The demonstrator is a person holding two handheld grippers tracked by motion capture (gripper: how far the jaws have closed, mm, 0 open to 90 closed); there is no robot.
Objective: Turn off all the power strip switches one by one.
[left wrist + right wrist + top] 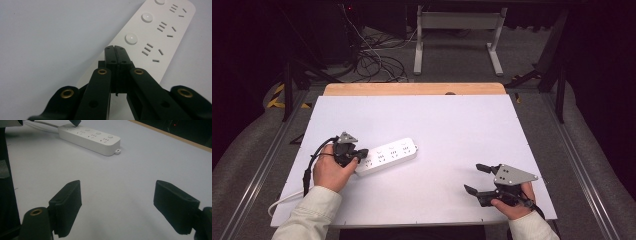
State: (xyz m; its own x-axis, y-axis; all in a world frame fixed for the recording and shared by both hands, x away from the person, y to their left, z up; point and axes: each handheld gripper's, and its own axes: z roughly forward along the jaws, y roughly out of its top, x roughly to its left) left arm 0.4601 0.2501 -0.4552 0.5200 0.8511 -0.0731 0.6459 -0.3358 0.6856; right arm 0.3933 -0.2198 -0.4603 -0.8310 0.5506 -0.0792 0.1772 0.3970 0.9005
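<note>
At the table's left, your left gripper point(360, 159) has its jaws pressed together with nothing between them, the tips down on the near end of the white power strip point(388, 156). That strip lies flat on the white table point(452, 130), slanting away toward the middle, its cord point(282, 201) trailing off the near left edge. Well apart to the right, your right gripper point(475, 178) sits low by the near edge, jaws spread wide over bare surface.
</note>
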